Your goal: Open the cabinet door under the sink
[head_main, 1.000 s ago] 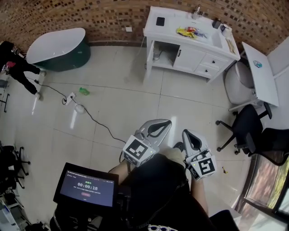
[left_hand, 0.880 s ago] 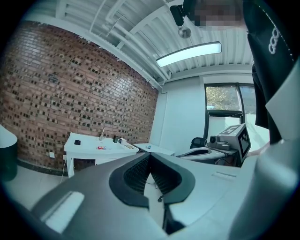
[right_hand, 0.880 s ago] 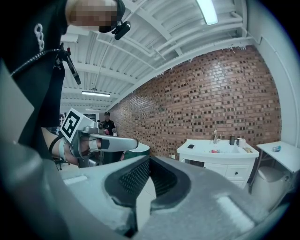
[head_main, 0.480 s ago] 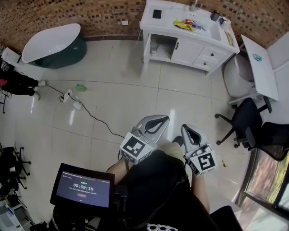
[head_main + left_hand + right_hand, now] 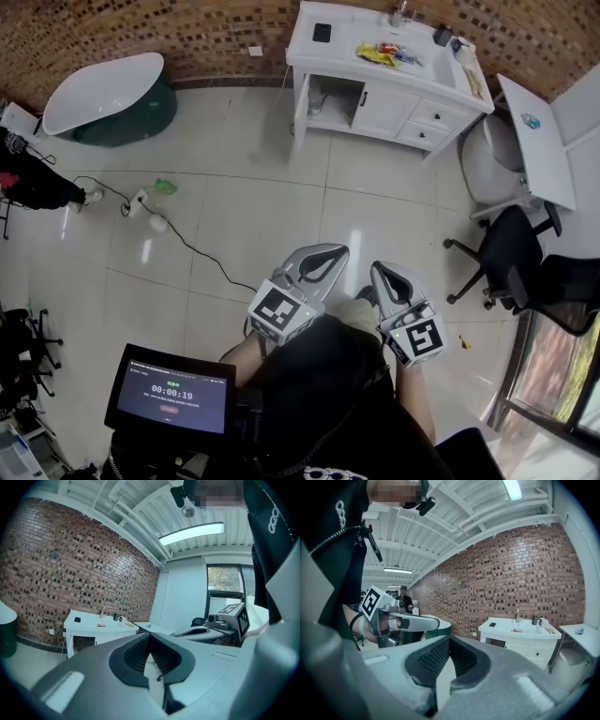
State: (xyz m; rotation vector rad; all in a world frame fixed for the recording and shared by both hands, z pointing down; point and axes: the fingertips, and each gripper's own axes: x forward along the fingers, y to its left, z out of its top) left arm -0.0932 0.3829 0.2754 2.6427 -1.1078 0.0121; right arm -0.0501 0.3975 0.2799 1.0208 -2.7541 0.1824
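The white sink cabinet [image 5: 384, 70] stands against the brick wall, far across the tiled floor. Its door [image 5: 386, 108] with a small dark handle is closed, beside an open compartment at its left and drawers at its right. My left gripper [image 5: 337, 251] and right gripper [image 5: 378, 270] are held side by side close to my body, both shut and empty, far from the cabinet. In the left gripper view the cabinet [image 5: 93, 630] shows small beyond the shut left gripper [image 5: 150, 634]. In the right gripper view the right gripper [image 5: 450, 638] is shut, with the cabinet door [image 5: 515, 648] beyond at the right.
A dark-sided bathtub [image 5: 117, 94] sits at the far left by the wall. A cable with a power strip [image 5: 141, 202] trails over the floor. A toilet [image 5: 487, 164], a white tabletop [image 5: 539, 150] and a black office chair [image 5: 511, 262] stand at the right. A tablet [image 5: 173, 389] hangs at my front.
The cabinet has slid up and slightly left in the head view. Both grippers keep the same pose near my body and stay shut.
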